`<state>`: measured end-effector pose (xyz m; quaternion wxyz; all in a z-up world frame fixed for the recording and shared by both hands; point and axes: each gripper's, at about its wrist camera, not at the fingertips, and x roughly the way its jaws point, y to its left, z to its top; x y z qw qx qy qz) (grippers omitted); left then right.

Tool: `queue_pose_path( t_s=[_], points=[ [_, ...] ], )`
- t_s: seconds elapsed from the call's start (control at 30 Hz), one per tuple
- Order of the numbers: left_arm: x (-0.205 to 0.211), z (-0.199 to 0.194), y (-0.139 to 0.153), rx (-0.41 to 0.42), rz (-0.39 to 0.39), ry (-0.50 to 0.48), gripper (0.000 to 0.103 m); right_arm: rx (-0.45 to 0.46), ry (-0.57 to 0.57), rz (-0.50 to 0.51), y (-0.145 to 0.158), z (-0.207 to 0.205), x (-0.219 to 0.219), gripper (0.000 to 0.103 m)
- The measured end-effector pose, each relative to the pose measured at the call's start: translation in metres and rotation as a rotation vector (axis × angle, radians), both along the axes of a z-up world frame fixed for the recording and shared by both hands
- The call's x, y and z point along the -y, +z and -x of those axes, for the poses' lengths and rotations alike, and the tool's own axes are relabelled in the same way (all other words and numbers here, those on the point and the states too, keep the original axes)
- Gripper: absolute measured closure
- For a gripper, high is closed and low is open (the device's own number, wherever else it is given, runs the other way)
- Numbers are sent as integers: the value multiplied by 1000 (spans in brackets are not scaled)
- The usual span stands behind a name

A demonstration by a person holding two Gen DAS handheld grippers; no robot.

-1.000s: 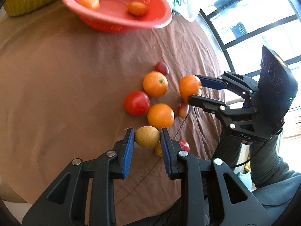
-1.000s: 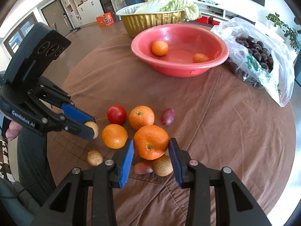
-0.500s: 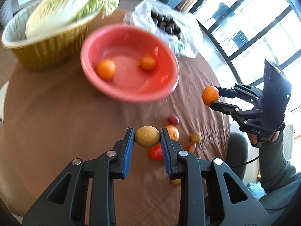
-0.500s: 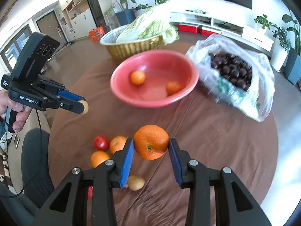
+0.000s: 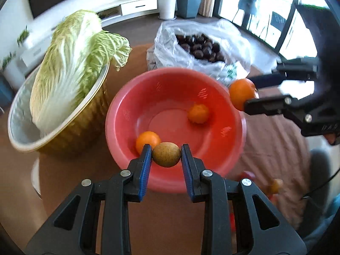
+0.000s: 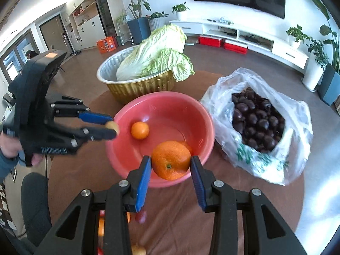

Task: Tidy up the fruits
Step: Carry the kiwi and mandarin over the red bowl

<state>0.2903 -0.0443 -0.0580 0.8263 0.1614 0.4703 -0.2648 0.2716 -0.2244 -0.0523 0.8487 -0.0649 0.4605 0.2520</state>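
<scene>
My left gripper [image 5: 166, 154] is shut on a small brown round fruit [image 5: 166, 154], held over the near rim of the red bowl [image 5: 110, 125]. Two small oranges [image 5: 198, 113] [image 5: 147, 140] lie inside the bowl. My right gripper [image 6: 171, 162] is shut on a large orange [image 6: 171, 159], also above the bowl's [image 6: 205, 116] near side. One small orange [image 6: 139, 130] shows in the bowl; the held orange hides most of the other. Each gripper appears in the other's view: the right gripper [image 5: 250, 92] at the bowl's right rim, the left gripper [image 6: 113, 127] at its left rim.
A golden basin [image 5: 70, 127] with a napa cabbage [image 5: 70, 63] stands left of the bowl. A plastic bag of dark chestnuts [image 6: 255, 121] lies to its right. Loose fruits [image 5: 275, 186] [image 6: 140, 216] remain on the brown tablecloth near me. A person's hand [image 6: 12, 148] holds the left gripper.
Both grippers have lifted away from the fruit pile and travelled toward the red bowl, each still carrying its fruit. The bowl now lies directly under them.
</scene>
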Motion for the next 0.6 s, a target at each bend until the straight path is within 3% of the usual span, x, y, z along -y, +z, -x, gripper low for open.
queue_pose_path(
  t_s=[0.27, 0.6],
  points=[
    [12, -16, -29, 25, -25, -30, 77, -66, -17, 28, -33, -41, -17, 62],
    [15, -29, -38, 36, -24, -33, 76, -96, -29, 53, -52, -61, -31, 62]
  ],
)
